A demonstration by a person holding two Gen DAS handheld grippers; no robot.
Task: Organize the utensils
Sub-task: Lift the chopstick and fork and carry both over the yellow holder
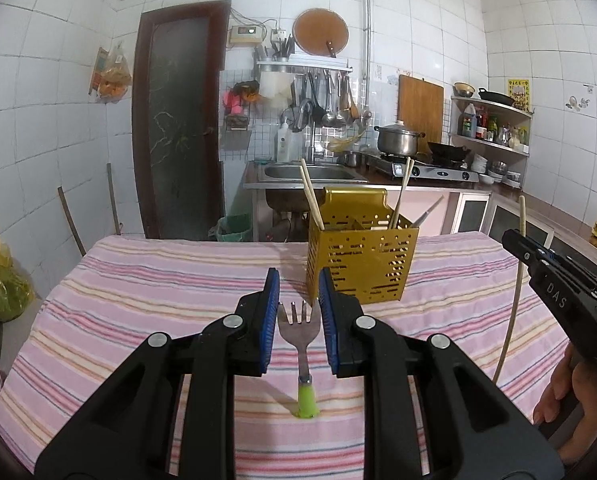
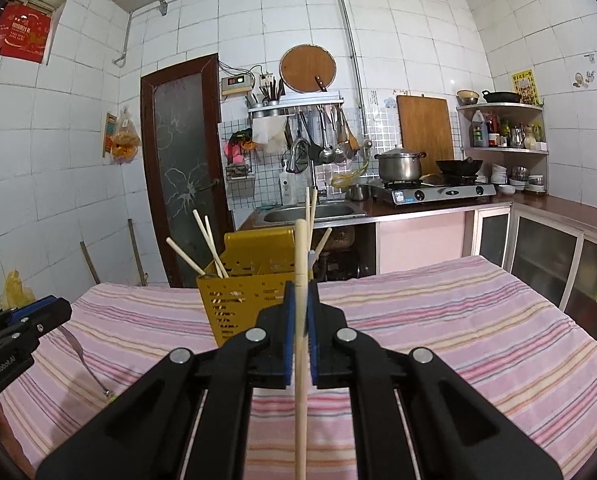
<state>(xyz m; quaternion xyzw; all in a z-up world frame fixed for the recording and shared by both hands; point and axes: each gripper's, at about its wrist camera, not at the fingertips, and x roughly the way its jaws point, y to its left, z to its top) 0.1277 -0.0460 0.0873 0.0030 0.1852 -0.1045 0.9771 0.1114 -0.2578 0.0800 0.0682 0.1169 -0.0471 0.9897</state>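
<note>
A gold perforated utensil holder (image 1: 360, 258) stands on the striped tablecloth, with several chopsticks in it; it also shows in the right wrist view (image 2: 242, 296). A metal fork (image 1: 300, 330) with a green handle lies on the cloth, between the pads of my open left gripper (image 1: 298, 284), which hovers over it. My right gripper (image 2: 302, 292) is shut on a pale chopstick (image 2: 301, 360) held upright, just in front of the holder. The chopstick (image 1: 514, 300) and right gripper also show at the right of the left wrist view. The fork (image 2: 84, 364) shows at lower left in the right wrist view.
The table wears a pink striped cloth (image 1: 138, 300). Behind it stand a sink (image 1: 306, 172), a gas stove with a pot (image 1: 398, 140) and wok, shelves, and a dark door (image 1: 178, 120). A yellow bag (image 1: 2, 276) hangs at the left.
</note>
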